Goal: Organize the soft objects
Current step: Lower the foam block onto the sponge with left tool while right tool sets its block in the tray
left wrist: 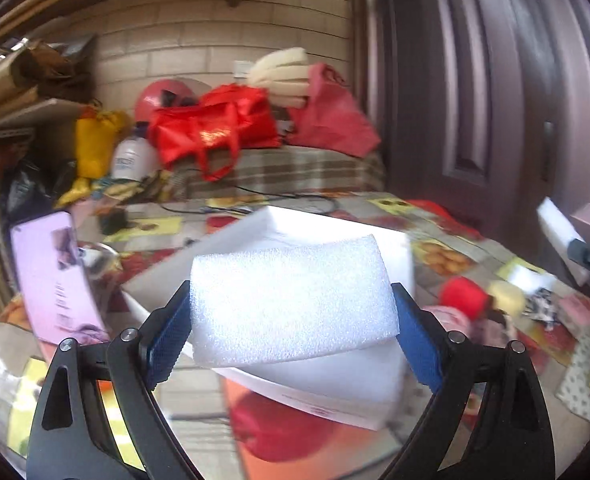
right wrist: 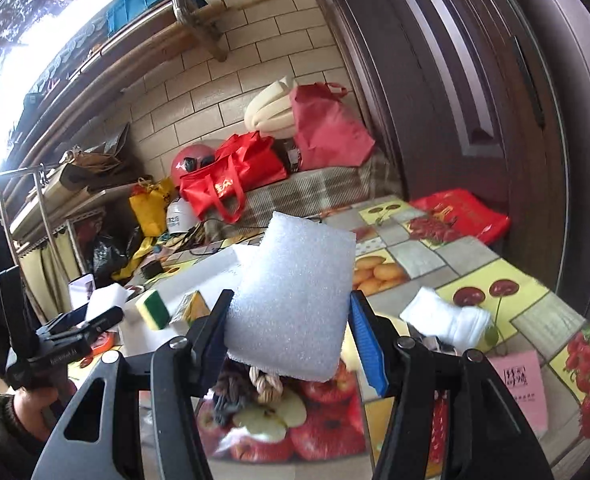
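Left wrist view: left claw (left wrist: pixel 293 320) clamps a white foam block (left wrist: pixel 291 300), hiding the white box (left wrist: pixel 335 392); right claw (right wrist: pixel 287 336) grips another foam block (right wrist: pixel 295 304).

box (left wrist: pixel 335 364) on table (left wrist: pixel 455 240), bags (left wrist: pixel 215 128) behind

Both tongs (left wrist: pixel 295 312) (right wrist: pixel 287 320) have black arms, silver screws, blue ribbed pads (left wrist: pixel 415 336).

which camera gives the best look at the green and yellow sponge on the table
The right wrist view. The green and yellow sponge sits sharp and unblocked beside the white box. In the left wrist view it cannot be seen; the held foam block fills the middle.
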The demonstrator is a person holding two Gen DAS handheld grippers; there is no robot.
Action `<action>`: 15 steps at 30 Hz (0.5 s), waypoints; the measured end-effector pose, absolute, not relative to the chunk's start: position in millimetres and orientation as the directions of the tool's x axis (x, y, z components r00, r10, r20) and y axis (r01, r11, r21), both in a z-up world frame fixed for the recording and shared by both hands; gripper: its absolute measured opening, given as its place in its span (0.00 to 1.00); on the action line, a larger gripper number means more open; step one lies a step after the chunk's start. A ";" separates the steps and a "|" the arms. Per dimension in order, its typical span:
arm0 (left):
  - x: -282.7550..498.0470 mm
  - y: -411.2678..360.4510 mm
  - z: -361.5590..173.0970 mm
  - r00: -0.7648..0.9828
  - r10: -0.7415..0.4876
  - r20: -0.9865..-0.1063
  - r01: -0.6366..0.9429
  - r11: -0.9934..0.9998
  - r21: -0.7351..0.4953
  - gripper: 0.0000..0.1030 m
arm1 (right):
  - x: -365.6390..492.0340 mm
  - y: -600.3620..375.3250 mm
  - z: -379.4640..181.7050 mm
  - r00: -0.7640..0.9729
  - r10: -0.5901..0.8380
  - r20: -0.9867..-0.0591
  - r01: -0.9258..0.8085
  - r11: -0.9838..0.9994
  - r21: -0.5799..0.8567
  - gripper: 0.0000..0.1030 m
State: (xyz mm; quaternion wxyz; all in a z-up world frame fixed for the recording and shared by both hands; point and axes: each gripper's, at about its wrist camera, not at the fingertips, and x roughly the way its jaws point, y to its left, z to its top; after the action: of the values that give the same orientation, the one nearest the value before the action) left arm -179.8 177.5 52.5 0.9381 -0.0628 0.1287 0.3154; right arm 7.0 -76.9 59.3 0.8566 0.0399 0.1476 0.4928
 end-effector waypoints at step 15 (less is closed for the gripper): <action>-172.2 213.6 46.9 0.711 0.606 -0.356 -0.672 0.735 -0.090 0.90 | -39.5 28.0 45.1 0.263 0.900 -0.348 -0.956 0.291 0.029 0.55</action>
State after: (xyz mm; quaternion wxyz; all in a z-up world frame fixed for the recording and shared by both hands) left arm -172.2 213.6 46.9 0.9188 -0.1070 0.1532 0.3476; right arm -39.5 28.0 45.1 0.7892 -0.0935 0.1506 0.5880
